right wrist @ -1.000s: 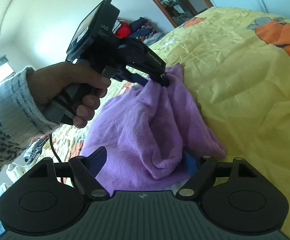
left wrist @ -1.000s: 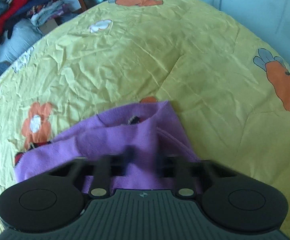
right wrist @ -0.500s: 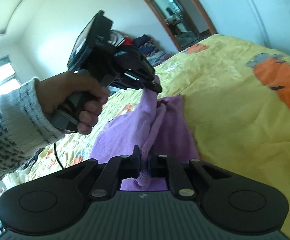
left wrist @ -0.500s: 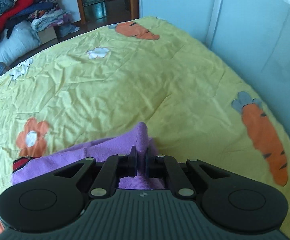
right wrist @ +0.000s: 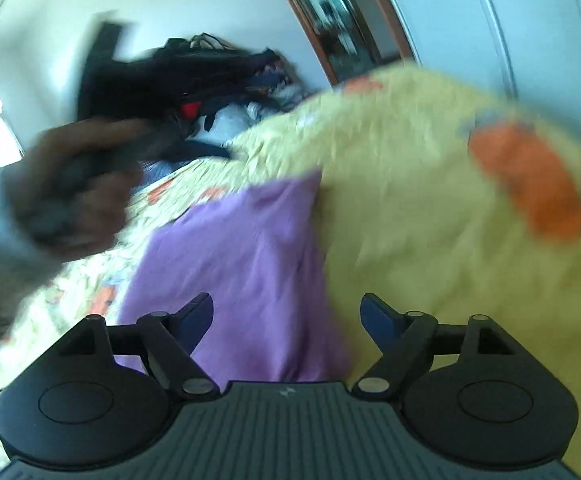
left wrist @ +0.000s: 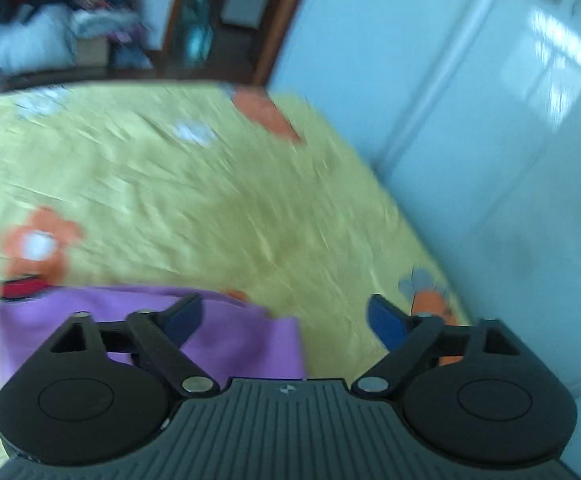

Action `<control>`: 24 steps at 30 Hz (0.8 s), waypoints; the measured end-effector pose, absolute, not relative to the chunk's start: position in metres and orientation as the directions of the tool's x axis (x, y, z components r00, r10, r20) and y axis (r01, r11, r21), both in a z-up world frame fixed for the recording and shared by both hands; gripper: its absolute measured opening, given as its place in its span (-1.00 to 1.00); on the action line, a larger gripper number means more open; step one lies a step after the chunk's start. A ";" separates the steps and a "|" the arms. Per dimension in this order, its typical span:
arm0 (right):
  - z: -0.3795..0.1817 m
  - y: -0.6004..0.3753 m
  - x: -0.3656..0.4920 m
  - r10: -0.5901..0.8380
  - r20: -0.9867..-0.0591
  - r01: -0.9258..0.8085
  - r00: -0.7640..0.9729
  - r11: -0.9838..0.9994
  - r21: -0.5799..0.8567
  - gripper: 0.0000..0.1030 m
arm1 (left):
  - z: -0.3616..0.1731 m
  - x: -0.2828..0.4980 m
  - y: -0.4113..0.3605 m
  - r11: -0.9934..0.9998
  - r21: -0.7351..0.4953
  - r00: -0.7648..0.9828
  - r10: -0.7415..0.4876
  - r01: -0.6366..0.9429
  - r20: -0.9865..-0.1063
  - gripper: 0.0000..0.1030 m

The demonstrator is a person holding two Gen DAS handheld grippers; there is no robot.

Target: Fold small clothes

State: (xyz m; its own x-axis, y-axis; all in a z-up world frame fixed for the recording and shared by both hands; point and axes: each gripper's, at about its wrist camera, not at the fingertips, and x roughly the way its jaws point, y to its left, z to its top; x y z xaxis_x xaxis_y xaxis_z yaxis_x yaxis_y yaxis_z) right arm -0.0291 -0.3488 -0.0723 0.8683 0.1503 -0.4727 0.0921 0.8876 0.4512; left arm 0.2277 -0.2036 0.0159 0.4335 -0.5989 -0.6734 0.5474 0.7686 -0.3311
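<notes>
no readable text, labels or numbers

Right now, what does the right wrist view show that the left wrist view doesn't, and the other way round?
Only the right wrist view shows the person's left hand, blurred, gripping the left gripper's handle, with a bright window behind it. Only the left wrist view shows the orange flower print and a red patch beside the garment. Both show the purple garment lying on the yellow bedspread, the clothes pile, the doorway, and an open gripper: left gripper, right gripper.
</notes>
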 end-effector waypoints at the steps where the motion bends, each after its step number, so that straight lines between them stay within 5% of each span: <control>1: -0.068 -0.355 -0.019 0.161 -0.465 0.078 0.870 0.888 0.453 0.48 | 0.018 0.221 -0.183 0.778 -0.331 0.448 -0.593 0.534 -0.670 0.93; 2: -0.065 -0.361 -0.005 0.180 -0.462 0.055 0.868 0.891 0.451 0.30 | 0.016 0.214 -0.166 0.791 -0.307 0.455 -0.570 0.530 -0.684 0.92; 4: -0.063 -0.364 0.029 0.169 -0.496 0.048 0.852 0.917 0.395 -0.64 | 0.002 0.196 -0.136 0.841 -0.221 0.513 -0.488 0.494 -0.706 0.92; 6: -0.062 -0.359 0.059 0.247 -0.492 -0.046 0.835 0.922 0.386 -0.90 | -0.018 0.185 -0.115 0.858 -0.199 0.523 -0.456 0.474 -0.720 0.91; 8: -0.067 -0.349 0.086 0.303 -0.516 -0.106 0.801 0.921 0.376 -0.90 | -0.037 0.178 -0.105 0.862 -0.199 0.529 -0.452 0.466 -0.718 0.91; 12: -0.097 -0.346 0.133 0.165 -0.683 -0.013 0.712 0.975 0.223 -0.91 | -0.074 0.173 -0.114 0.869 -0.099 0.517 -0.377 0.485 -0.768 0.84; 19: -0.066 -0.377 0.099 0.219 -0.659 -0.025 0.720 0.957 0.291 -0.83 | -0.058 0.144 -0.078 0.871 -0.135 0.566 -0.418 0.473 -0.710 0.90; 23: -0.063 -0.367 0.028 0.249 -0.663 -0.066 0.706 0.955 0.288 -0.50 | -0.052 0.099 -0.064 0.826 -0.188 0.529 -0.497 0.532 -0.688 0.93; 24: -0.068 -0.362 0.019 0.261 -0.669 -0.071 0.696 0.952 0.298 -0.30 | -0.054 0.091 -0.067 0.821 -0.169 0.525 -0.492 0.545 -0.694 0.93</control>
State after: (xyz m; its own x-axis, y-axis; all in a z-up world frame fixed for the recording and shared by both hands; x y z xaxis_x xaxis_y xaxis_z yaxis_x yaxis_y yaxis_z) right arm 0.0192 -0.3619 -0.0676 0.6961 0.2611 -0.6688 -0.0711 0.9520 0.2976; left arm 0.0908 -0.0673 -0.0542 0.5253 -0.4921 -0.6942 0.5453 0.8210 -0.1693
